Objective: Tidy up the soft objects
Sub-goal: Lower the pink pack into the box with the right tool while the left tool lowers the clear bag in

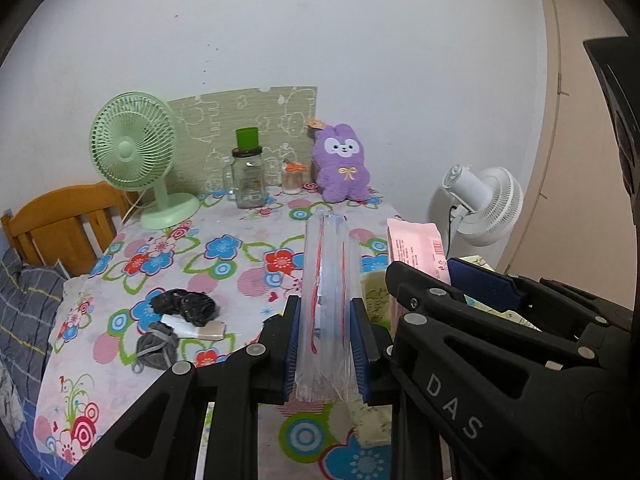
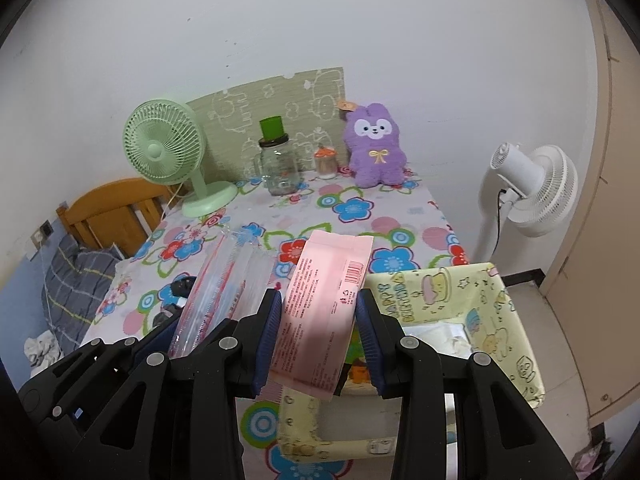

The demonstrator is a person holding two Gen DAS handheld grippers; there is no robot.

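Note:
My left gripper [image 1: 325, 344] is shut on a clear plastic pack with red lines [image 1: 326, 300], held upright above the floral table [image 1: 224, 248]. My right gripper [image 2: 318, 340] is shut on a pink soft pack [image 2: 320, 312], held over the near edge of a yellow patterned storage box [image 2: 508, 312]. The pink pack [image 1: 416, 246] and right gripper also show at the right of the left wrist view. The clear pack [image 2: 216, 292] shows to the left in the right wrist view. A black rolled cloth [image 1: 186, 306] and a grey one [image 1: 156, 346] lie on the table's left.
At the table's back stand a green desk fan [image 1: 134, 152], a glass jar with a green cup on top [image 1: 249, 178], a small bottle [image 1: 292, 178] and a purple plush toy [image 1: 342, 164]. A white floor fan [image 2: 532, 188] stands right of the table. A wooden bed frame [image 1: 60, 224] is at left.

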